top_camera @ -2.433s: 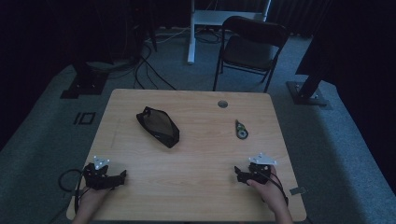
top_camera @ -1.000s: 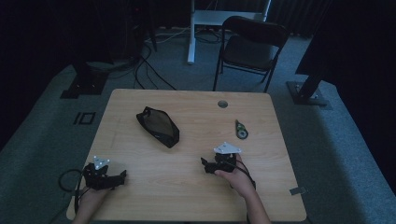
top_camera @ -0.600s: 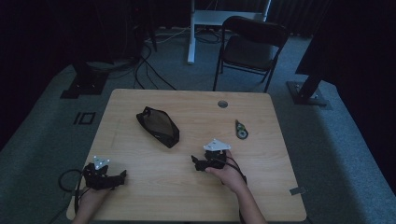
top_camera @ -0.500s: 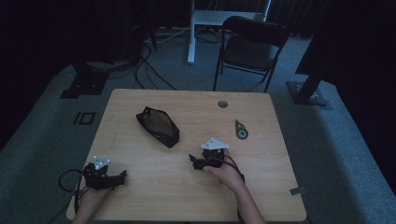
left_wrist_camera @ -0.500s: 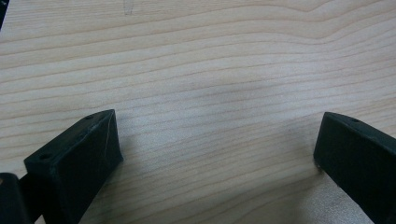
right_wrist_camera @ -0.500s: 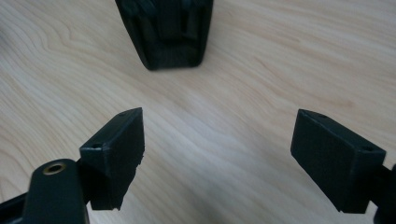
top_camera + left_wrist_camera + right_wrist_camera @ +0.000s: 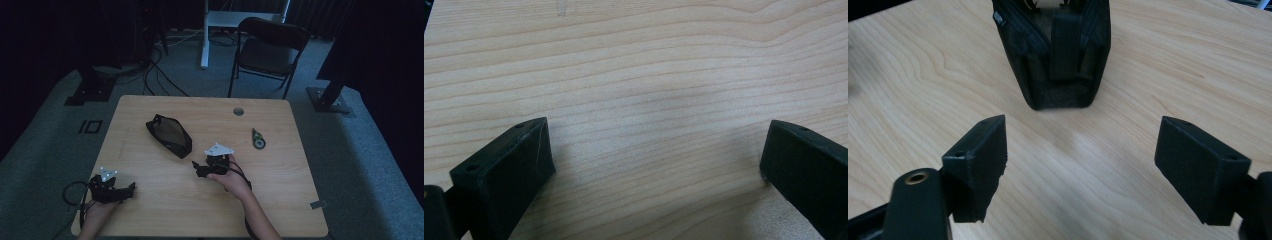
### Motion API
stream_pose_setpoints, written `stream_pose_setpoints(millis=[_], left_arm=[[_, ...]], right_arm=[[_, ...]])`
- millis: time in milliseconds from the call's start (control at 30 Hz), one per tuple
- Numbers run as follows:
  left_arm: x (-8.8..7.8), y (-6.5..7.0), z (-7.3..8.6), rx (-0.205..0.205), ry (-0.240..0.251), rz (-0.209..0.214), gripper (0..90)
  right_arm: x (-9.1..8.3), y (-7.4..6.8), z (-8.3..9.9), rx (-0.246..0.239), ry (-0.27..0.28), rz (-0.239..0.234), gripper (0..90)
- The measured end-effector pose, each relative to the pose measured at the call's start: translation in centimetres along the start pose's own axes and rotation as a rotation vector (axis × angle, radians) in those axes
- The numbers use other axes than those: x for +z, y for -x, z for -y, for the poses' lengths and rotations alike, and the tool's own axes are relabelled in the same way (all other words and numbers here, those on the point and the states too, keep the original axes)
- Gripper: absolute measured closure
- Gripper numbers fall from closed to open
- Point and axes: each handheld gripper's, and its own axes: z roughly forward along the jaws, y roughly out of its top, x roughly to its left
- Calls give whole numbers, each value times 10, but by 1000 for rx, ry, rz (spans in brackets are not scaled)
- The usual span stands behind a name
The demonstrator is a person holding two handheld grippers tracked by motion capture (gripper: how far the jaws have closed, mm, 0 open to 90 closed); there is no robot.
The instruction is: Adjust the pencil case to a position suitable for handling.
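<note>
Right gripper (image 7: 199, 168) nearer black pouch (image 7: 169, 135); jaws narrowing

From my remote seat I see a dim room: grey carpet floor (image 7: 50, 130) around the wooden table (image 7: 280, 200), a black folding chair (image 7: 270, 50) beyond the table, cables (image 7: 160, 70) left of that chair.

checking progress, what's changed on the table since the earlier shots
The right gripper has travelled from the table's right near corner leftward and a little away from the person, and now faces the near end of the black pouch without touching it. Its jaws have just been closing a little, but stand open with nothing between them. The left gripper, the pouch and the small green-and-black object stayed put.
</note>
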Motion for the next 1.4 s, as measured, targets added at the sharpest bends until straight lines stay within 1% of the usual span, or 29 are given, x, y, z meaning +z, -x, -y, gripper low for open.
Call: stream_pose_setpoints(millis=[100,200,367,400,500,567,633,733,800,867,900,967,1033,1067,1100,1133,1167,1200,1233,1333,1400], left_arm=[[0,0,0,0,0,0,7],[0,0,0,0,-1,0,7],[0,0,0,0,-1,0,7],[0,0,0,0,-1,0,7],[0,0,0,0,-1,0,7],[0,0,0,0,-1,0,7],[0,0,0,0,-1,0,7],[0,0,0,0,-1,0,7],[0,0,0,0,-1,0,7],[0,0,0,0,-1,0,7],[0,0,0,0,-1,0,7],[0,0,0,0,-1,0,7],[0,0,0,0,-1,0,7],[0,0,0,0,-1,0,7],[0,0,0,0,-1,0,7],[0,0,0,0,-1,0,7],[0,0,0,0,-1,0,8],[0,0,0,0,-1,0,7],[0,0,0,0,-1,0,8],[0,0,0,0,-1,0,7],[0,0,0,0,-1,0,7]], right_arm=[[3,-4,-6,3,18,-7,230],[8,-8,-10,-13,19,-8,231],[15,-10,-19,-3,36,-7,238],[17,-10,-20,-6,39,-7,258],[20,-11,-25,-24,40,5,271],[23,-11,-28,-25,43,6,285],[27,-11,-31,-36,44,20,300],[32,-11,-35,-31,48,40,362],[35,-11,-36,-27,51,44,404],[37,-11,-37,-38,43,51,464],[39,-11,-38,-34,41,53,498],[42,-10,-38,-30,35,51,546],[45,-10,-37,-42,35,39,596],[47,-10,-37,-48,26,45,631],[48,-10,-36,-49,20,47,637],[49,-9,-36,-41,24,46,697],[50,-9,-36,-46,23,48,720],[50,-9,-36,-49,24,53,725],[50,-8,-36,-47,22,51,728],[48,-9,-37,-59,11,37,733],[46,-9,-37,-60,9,38,734]])
